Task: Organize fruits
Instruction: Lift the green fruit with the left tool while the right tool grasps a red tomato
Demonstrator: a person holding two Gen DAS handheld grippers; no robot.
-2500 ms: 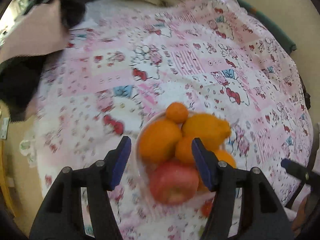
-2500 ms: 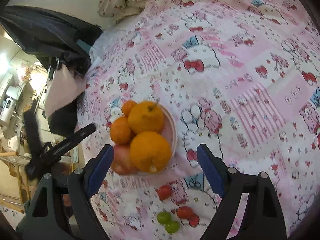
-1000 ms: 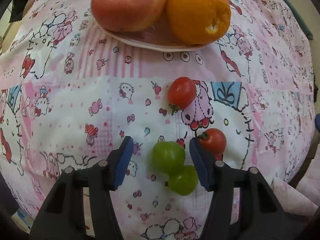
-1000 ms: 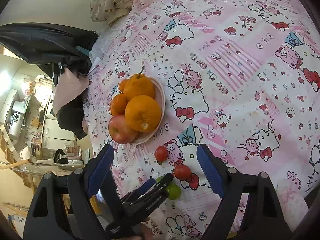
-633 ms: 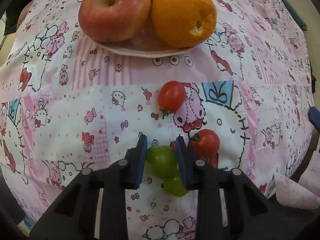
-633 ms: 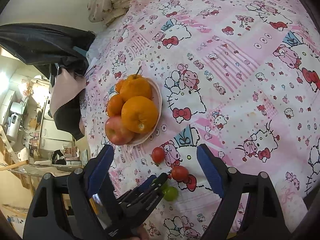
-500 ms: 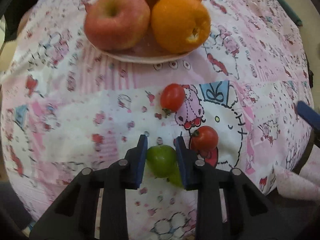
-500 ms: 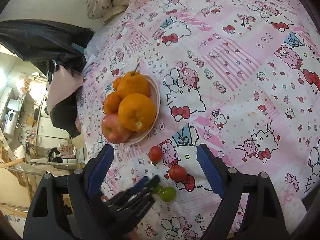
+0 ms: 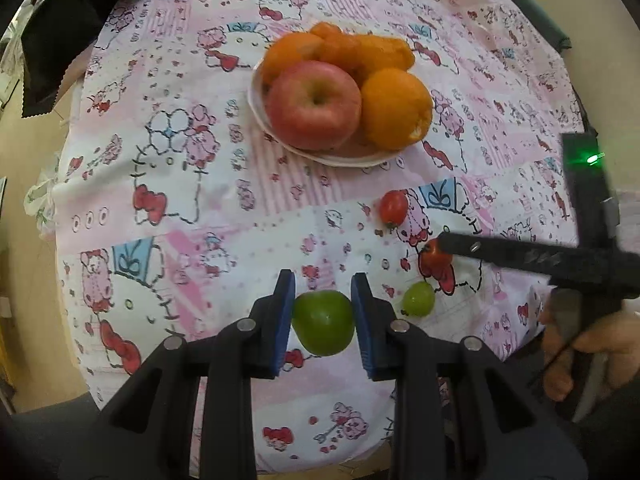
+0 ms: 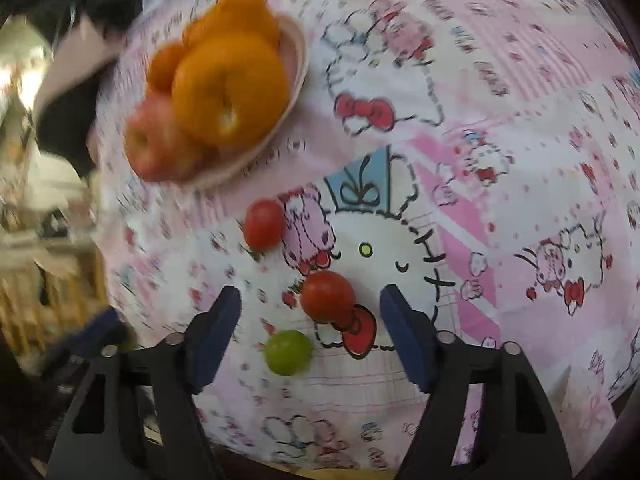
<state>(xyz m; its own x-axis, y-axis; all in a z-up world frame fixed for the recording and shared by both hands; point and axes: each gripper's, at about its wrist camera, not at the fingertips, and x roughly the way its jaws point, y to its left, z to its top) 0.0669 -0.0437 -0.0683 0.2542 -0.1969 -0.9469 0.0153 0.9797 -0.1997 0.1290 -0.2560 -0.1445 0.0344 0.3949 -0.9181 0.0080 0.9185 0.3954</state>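
My left gripper (image 9: pixel 323 300) is shut on a green tomato (image 9: pixel 323 322) and holds it above the pink cloth. A pink plate (image 9: pixel 256 108) ahead holds a red apple (image 9: pixel 314 104) and several oranges (image 9: pixel 396 108). On the cloth lie two red tomatoes (image 9: pixel 393 208) (image 9: pixel 434 260) and a second green tomato (image 9: pixel 418 299). My right gripper (image 10: pixel 310 310) is open, low over the cloth, with a red tomato (image 10: pixel 327 296) between its fingers and the green tomato (image 10: pixel 288 352) just below it. The other red tomato (image 10: pixel 263 224) and the plate (image 10: pixel 294 60) lie further ahead.
The Hello Kitty cloth (image 9: pixel 180 184) covers a round table whose edge falls away close on the near side. Black and pink fabric (image 9: pixel 60 28) lies at the far left. The right gripper's body and my hand (image 9: pixel 580 264) show at the right in the left wrist view.
My left gripper closed on one green tomato and lifted it back from the cloth. My right gripper dropped down towards the tomatoes and now straddles a red one.
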